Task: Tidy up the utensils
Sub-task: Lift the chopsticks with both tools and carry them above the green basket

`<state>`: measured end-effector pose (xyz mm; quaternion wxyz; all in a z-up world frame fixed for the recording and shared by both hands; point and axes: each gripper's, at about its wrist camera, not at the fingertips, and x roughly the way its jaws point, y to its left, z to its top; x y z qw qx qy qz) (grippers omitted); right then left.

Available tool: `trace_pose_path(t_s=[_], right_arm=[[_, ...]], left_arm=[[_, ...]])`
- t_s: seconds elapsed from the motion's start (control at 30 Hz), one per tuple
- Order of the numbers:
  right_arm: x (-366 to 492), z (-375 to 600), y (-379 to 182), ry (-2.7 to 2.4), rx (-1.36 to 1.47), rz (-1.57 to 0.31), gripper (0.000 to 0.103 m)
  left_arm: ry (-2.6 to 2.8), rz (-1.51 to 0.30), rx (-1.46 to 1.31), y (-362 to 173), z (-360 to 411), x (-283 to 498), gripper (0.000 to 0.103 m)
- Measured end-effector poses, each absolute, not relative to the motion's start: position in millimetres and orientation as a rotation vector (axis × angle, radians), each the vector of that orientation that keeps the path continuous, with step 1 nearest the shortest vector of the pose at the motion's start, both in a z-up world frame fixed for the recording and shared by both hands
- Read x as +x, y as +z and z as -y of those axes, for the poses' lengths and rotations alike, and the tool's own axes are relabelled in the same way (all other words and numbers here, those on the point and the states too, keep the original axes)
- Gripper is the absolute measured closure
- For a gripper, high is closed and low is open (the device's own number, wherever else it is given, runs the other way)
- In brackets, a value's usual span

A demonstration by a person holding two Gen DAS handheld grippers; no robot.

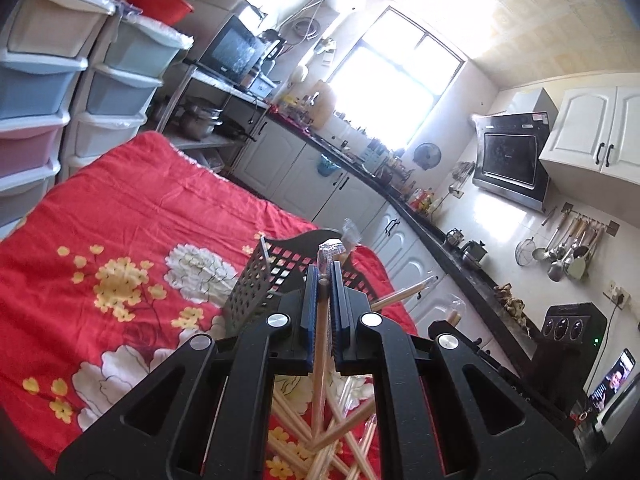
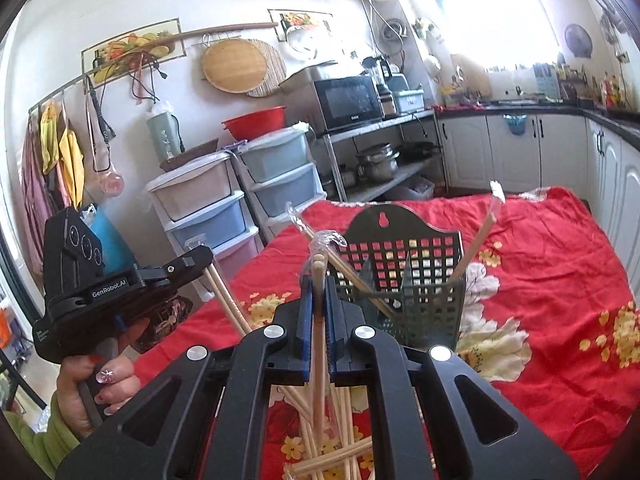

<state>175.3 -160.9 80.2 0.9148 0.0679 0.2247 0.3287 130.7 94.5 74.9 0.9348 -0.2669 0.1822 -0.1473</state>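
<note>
Right wrist view: the right gripper (image 2: 317,280) is clenched on wrapped chopsticks (image 2: 318,276); the left gripper (image 2: 196,258), at left, grips another pair (image 1: 321,280). The black utensil basket (image 2: 404,280) stands just beyond on the red floral cloth (image 2: 540,272), holding 2 pairs

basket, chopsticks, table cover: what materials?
Basket: looks like dark molded plastic, matte, with a square grid of holes and a keyhole hanging slot.
Chopsticks: pale wood or bamboo, unfinished look, some with clear plastic wrap on the tips. Each hand-held gripper, left and right, grips a pair.
Table cover: soft printed fabric, red floral, wrinkled.
</note>
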Motion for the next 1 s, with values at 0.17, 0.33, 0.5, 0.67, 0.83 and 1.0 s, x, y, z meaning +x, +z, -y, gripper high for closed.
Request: trace_pose_path(t_s=[0.17,0.33,0.5,0.67,0.83,1.0], right_arm=[[173.4,159.9,88.5,0.685,0.13,-0.437,0.097],[172.3,158.2,97.3,0.694,0.12,-0.406,0.097],[171.4,157.1,108.6,0.696,0.111,-0.369,0.097],[173.8,159.4,122.8,0.682,0.11,-0.321,0.097],[177.5,161.2,135.5,0.666,0.107,-0.277,0.097],[183.1,162.8,153.2,0.65,0.097,-0.227,0.097]], left_arm=[[-0.312,-0.358,-0.519,86.5,-88.1,134.0,0.1],[-0.321,-0.337,-0.488,100.5,-80.6,136.4,0.1],[-0.318,-0.307,-0.456,113.8,-78.7,137.8,0.1],[-0.29,-0.256,-0.422,131.2,-80.7,139.8,0.1],[-0.25,-0.217,-0.398,144.9,-85.4,144.1,0.1],[-0.215,-0.18,-0.387,160.3,-91.0,150.1,0.1]])
